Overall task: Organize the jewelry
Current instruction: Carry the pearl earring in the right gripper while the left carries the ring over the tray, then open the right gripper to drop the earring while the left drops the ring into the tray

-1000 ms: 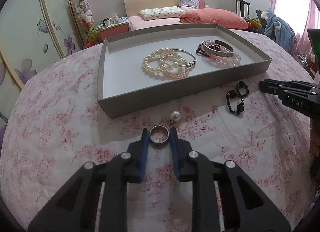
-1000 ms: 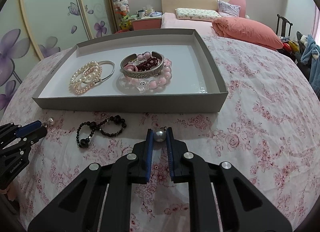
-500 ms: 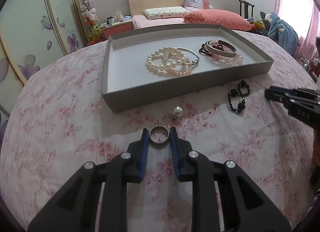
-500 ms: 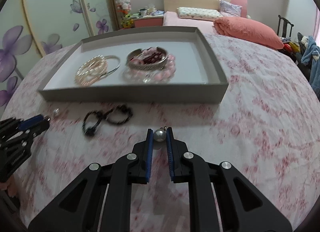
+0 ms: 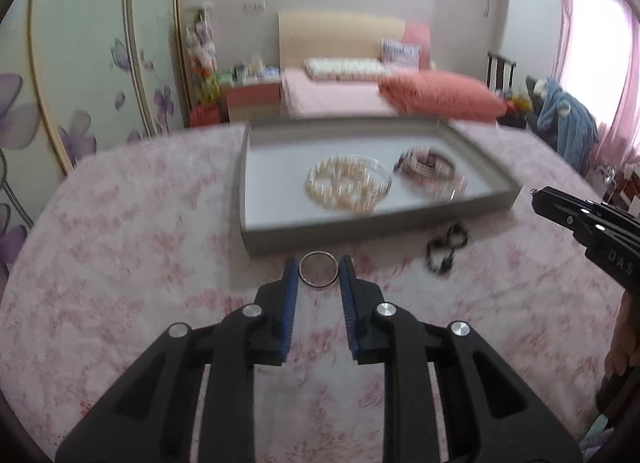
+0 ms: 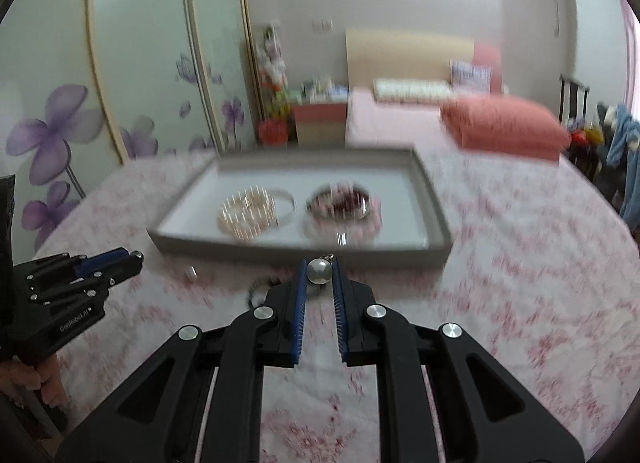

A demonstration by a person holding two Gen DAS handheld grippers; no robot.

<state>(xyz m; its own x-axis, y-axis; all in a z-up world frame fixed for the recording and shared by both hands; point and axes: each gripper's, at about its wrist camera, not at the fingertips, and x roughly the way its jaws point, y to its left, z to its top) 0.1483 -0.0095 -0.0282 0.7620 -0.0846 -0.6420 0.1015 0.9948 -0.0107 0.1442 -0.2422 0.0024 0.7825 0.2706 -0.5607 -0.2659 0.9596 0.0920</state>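
Because the grey tray (image 5: 256, 199) on the flowered cloth (image 5: 120, 263) is where the jewelry belongs, I hold both tongs just short of its near wall, with the pearl bracelets (image 5: 344, 183) and the pink and dark bangles (image 5: 430, 167) already inside it and the black bead bracelet (image 5: 444, 249) lying on the cloth just outside that wall. My left gripper (image 5: 319, 273) is narrowed onto the silver ring (image 5: 319, 269), pinched by its rim so it can be set flat in the tray. My right gripper (image 6: 319, 273) is clamped on 1 pearl earring (image 6: 319, 271), squeezed across the ball so it cannot roll free, also just before the tray's near wall.
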